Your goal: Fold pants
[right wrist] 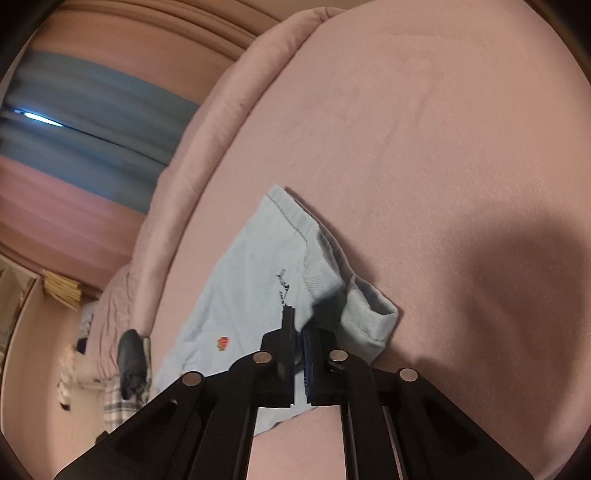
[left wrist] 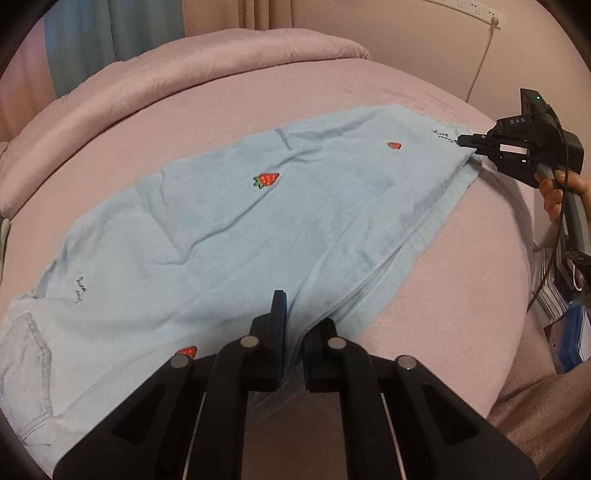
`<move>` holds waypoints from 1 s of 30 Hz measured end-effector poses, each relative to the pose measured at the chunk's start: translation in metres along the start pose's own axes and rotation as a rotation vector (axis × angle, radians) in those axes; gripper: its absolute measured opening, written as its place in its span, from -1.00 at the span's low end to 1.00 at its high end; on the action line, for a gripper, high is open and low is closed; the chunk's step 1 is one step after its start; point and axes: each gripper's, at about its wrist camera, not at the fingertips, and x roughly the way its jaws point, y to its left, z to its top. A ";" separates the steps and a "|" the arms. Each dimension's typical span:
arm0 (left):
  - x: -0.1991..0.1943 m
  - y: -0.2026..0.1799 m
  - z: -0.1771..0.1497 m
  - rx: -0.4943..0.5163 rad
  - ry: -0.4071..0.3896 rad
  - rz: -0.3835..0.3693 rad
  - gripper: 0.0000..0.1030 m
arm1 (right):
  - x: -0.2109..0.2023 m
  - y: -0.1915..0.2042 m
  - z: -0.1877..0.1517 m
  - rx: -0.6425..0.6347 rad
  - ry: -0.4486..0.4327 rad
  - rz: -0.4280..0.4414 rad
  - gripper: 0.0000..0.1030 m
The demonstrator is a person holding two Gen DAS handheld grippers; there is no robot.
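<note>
Light blue pants with red strawberry patches lie spread flat across a pink bed, the pocket and waist end at the lower left. My left gripper is shut on the near edge of the pants, with fabric pinched between its pads. At the far right my right gripper, held by a hand, is shut on the leg hem. In the right wrist view that gripper pinches the hem of the pants, and the cloth bunches into a fold beside the fingers.
A rolled pink duvet runs along the far side of the bed. Blue and pink curtains hang behind it. A white cable drops down the wall at the right. Boxes and papers sit beside the bed's right edge.
</note>
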 end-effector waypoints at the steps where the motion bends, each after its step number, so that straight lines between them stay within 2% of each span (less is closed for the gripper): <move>1: -0.003 -0.002 -0.001 0.012 -0.004 0.001 -0.87 | -0.005 -0.005 -0.002 -0.009 -0.005 0.000 -0.89; 4: -0.004 -0.012 -0.004 0.075 0.005 0.025 -0.86 | -0.014 -0.016 -0.007 -0.051 0.011 -0.043 -0.89; 6: 0.006 -0.016 -0.007 0.107 0.024 0.066 -0.83 | -0.001 -0.021 -0.008 -0.065 0.048 -0.071 -0.89; 8: 0.014 -0.017 -0.011 0.113 0.028 0.097 -0.80 | 0.008 -0.029 -0.008 -0.056 0.071 -0.081 -0.89; 11: 0.011 -0.014 -0.011 0.091 0.020 0.104 -0.76 | -0.004 -0.039 -0.003 -0.029 0.052 -0.062 -0.89; 12: 0.008 -0.013 -0.011 0.083 0.023 0.107 -0.62 | -0.011 -0.039 -0.001 -0.037 0.036 -0.082 -0.82; 13: 0.005 -0.012 -0.013 0.081 0.028 0.119 -0.34 | -0.018 -0.038 0.001 -0.052 0.021 -0.098 -0.75; 15: -0.007 -0.006 -0.017 0.060 0.019 0.146 0.01 | -0.035 -0.029 0.004 -0.104 -0.045 -0.168 -0.40; 17: -0.026 0.006 -0.023 -0.002 -0.010 0.096 0.08 | -0.049 -0.015 0.001 -0.183 -0.105 -0.232 -0.14; 18: -0.035 0.012 -0.027 -0.036 -0.029 0.075 0.09 | -0.052 -0.003 -0.002 -0.243 -0.108 -0.226 -0.14; 20: -0.049 0.022 -0.033 -0.091 -0.064 0.059 0.10 | -0.046 0.018 -0.013 -0.349 -0.055 -0.171 -0.14; 23: -0.062 0.045 -0.040 -0.206 -0.124 0.044 0.10 | -0.016 0.063 -0.050 -0.553 0.082 -0.077 -0.18; 24: -0.065 0.052 -0.043 -0.247 -0.136 0.054 0.10 | -0.008 0.073 -0.061 -0.596 0.110 -0.058 -0.33; 27: -0.065 0.078 -0.047 -0.344 -0.154 0.130 0.06 | 0.030 0.115 -0.112 -0.776 0.222 0.009 -0.43; 28: -0.062 0.087 -0.052 -0.374 -0.133 0.178 0.06 | 0.039 0.126 -0.129 -0.838 0.241 0.021 -0.44; 30: -0.058 0.099 -0.063 -0.413 -0.094 0.209 0.06 | 0.052 0.141 -0.155 -0.925 0.262 0.044 -0.48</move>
